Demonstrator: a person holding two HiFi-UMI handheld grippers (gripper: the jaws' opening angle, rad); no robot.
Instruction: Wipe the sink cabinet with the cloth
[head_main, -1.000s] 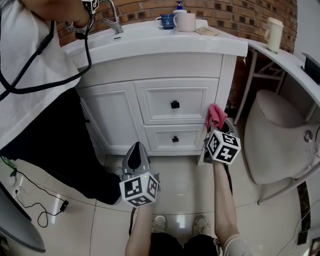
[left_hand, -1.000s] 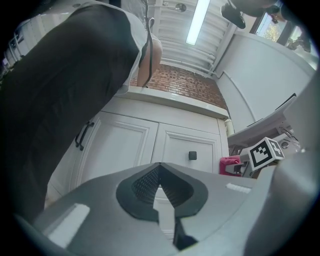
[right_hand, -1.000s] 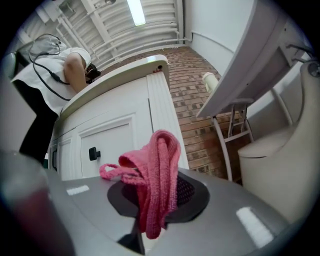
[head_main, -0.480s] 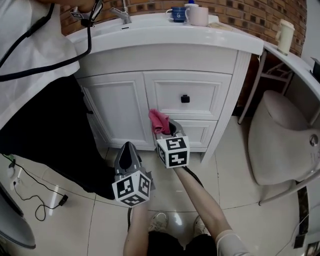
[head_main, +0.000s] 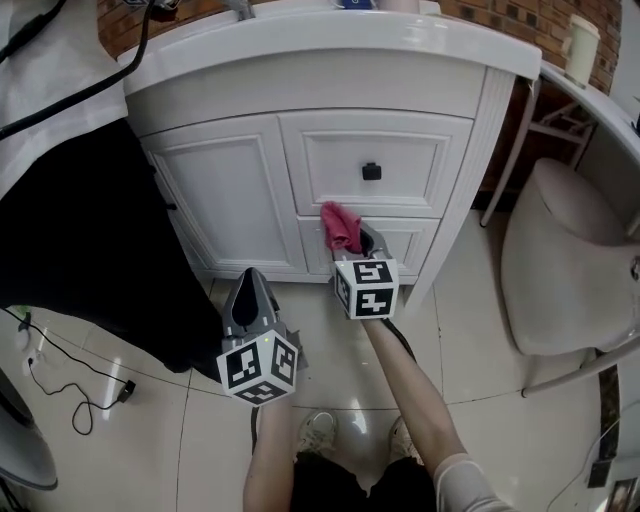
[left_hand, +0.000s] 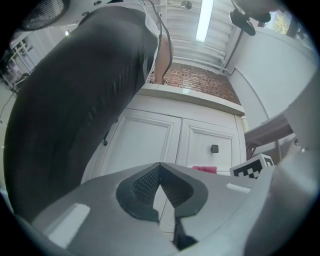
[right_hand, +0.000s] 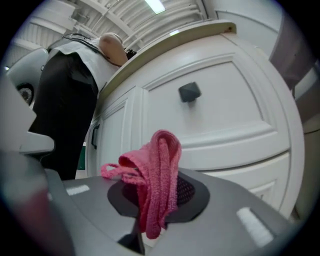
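The white sink cabinet (head_main: 300, 160) fills the head view's upper half, with a door at the left and two drawers with black knobs at the right. My right gripper (head_main: 353, 243) is shut on a bunched pink cloth (head_main: 340, 225), held against the lower drawer front (head_main: 410, 240). In the right gripper view the pink cloth (right_hand: 155, 175) sticks up from the closed jaws below the upper drawer's knob (right_hand: 189, 92). My left gripper (head_main: 249, 297) hangs lower, in front of the cabinet door (head_main: 225, 190), shut and empty; its closed jaws show in the left gripper view (left_hand: 160, 187).
A person in a white top and black trousers (head_main: 70, 200) stands close at the cabinet's left. A white toilet (head_main: 570, 260) sits at the right. A black cable (head_main: 70, 400) lies on the tiled floor at the left. My shoes (head_main: 320, 432) show below.
My right gripper carried the pink cloth from the cabinet's right corner leftward, then back a little to the right onto the lower drawer front. The head view moved closer to the cabinet.
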